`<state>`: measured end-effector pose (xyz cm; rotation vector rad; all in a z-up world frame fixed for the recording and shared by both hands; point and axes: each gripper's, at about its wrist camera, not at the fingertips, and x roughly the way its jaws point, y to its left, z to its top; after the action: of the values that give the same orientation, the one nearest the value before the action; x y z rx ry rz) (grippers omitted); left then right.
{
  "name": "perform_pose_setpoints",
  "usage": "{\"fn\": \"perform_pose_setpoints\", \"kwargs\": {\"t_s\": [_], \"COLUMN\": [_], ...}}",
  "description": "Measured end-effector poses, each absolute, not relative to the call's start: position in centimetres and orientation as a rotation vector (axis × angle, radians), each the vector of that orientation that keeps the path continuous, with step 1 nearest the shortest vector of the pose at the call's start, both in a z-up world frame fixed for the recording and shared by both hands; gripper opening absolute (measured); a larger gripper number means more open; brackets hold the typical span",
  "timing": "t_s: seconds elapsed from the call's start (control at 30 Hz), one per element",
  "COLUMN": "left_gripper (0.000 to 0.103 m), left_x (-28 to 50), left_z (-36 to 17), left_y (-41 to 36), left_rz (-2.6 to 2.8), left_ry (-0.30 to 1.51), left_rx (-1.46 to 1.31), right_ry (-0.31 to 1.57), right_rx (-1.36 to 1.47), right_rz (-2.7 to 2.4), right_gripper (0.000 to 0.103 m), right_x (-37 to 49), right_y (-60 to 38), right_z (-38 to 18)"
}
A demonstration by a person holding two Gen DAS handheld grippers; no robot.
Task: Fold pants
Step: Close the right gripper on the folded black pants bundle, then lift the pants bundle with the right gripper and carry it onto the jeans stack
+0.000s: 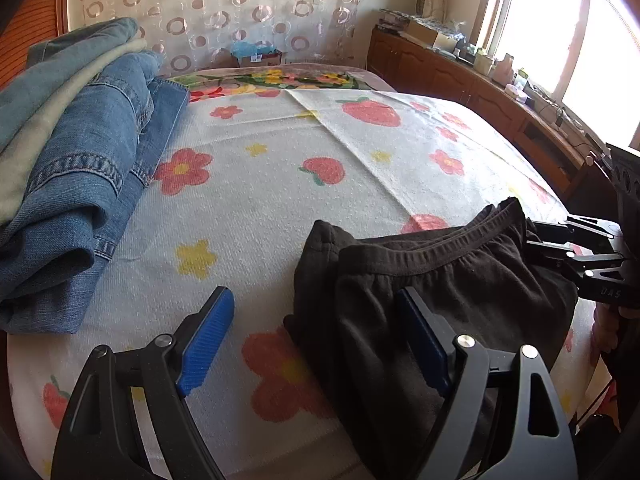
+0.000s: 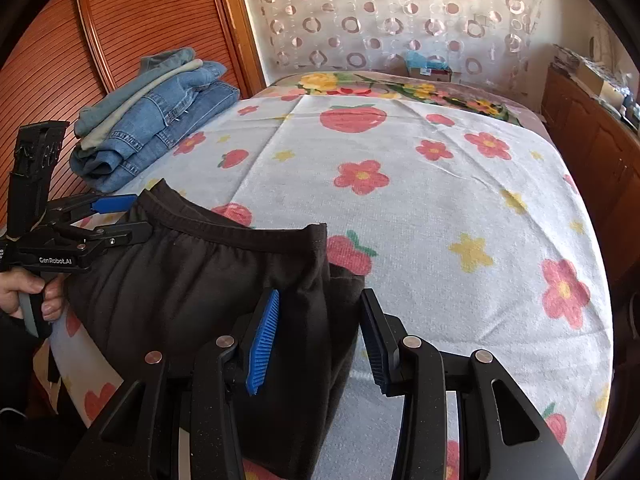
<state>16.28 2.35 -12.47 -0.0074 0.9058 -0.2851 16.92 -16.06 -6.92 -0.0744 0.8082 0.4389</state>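
Observation:
Black pants [image 1: 460,280] [image 2: 200,280] lie folded near the front edge of the bed, elastic waistband toward the far side. My left gripper [image 1: 314,294] is wide open at their left end: one blue pad hovers over the bed cover, the other rests above the black cloth. My right gripper [image 2: 320,296] is at the right end, partly open, with a fold of the pants between its fingers and a sliver of gap at the right pad. Each gripper also shows in the other view: the right gripper [image 1: 534,236] and the left gripper [image 2: 136,218], the latter held by a hand.
A stack of folded jeans [image 1: 80,160] [image 2: 160,120] sits at the bed's left side by a wooden slatted door [image 2: 140,20]. The flowered bed cover [image 1: 260,160] [image 2: 440,200] stretches beyond the pants. A cluttered wooden cabinet [image 1: 480,92] runs along the right under the window.

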Motion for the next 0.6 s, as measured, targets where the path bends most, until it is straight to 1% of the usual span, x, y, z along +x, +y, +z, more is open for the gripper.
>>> {"fn": "perform_pose_setpoints", "kwargs": {"t_s": [0.03, 0.1, 0.13, 0.23, 0.27, 0.33, 0.37, 0.4, 0.43, 0.47, 0.53, 0.6], "left_gripper": [0.084, 0.083, 0.076, 0.061, 0.059, 0.047, 0.045, 0.039, 0.034, 0.031, 0.022, 0.019], "left_x": [16.3, 16.2, 16.1, 15.9, 15.9, 15.7, 15.6, 15.5, 15.4, 15.3, 15.1, 15.0], "left_z": [-12.5, -12.5, -12.5, -12.3, -12.3, -12.3, -12.3, -12.2, -12.1, -12.0, -11.7, -11.3], "left_y": [2.4, 2.4, 2.3, 2.2, 2.1, 1.9, 1.7, 1.6, 1.4, 1.3, 1.1, 1.1], "left_rz": [-0.286, -0.286, -0.294, -0.332, -0.337, -0.352, -0.353, -0.357, -0.362, -0.361, -0.356, -0.356], "left_ry": [0.902, 0.894, 0.89, 0.886, 0.885, 0.882, 0.88, 0.878, 0.876, 0.873, 0.867, 0.856], "left_rx": [-0.008, -0.01, -0.01, -0.026, -0.03, -0.03, -0.025, -0.019, -0.014, -0.012, -0.004, -0.002], "right_ry": [0.808, 0.807, 0.805, 0.799, 0.799, 0.8, 0.801, 0.802, 0.801, 0.8, 0.799, 0.792], "right_rx": [-0.073, -0.07, -0.071, -0.087, -0.082, -0.078, -0.077, -0.075, -0.072, -0.068, -0.056, -0.05], "right_rz": [0.446, 0.456, 0.46, 0.455, 0.457, 0.458, 0.461, 0.465, 0.467, 0.468, 0.474, 0.48], "right_gripper": [0.042, 0.036, 0.036, 0.033, 0.03, 0.027, 0.023, 0.019, 0.018, 0.016, 0.014, 0.012], "right_x": [16.9, 16.9, 16.9, 16.8, 16.8, 16.7, 16.7, 16.6, 16.6, 16.5, 16.5, 16.3], "right_y": [-16.0, -15.9, -15.8, -15.7, -15.7, -15.6, -15.6, -15.6, -15.7, -15.8, -16.0, -16.1], "right_z": [-7.0, -7.0, -7.0, -7.1, -7.1, -7.1, -7.1, -7.1, -7.1, -7.1, -7.1, -6.8]}}
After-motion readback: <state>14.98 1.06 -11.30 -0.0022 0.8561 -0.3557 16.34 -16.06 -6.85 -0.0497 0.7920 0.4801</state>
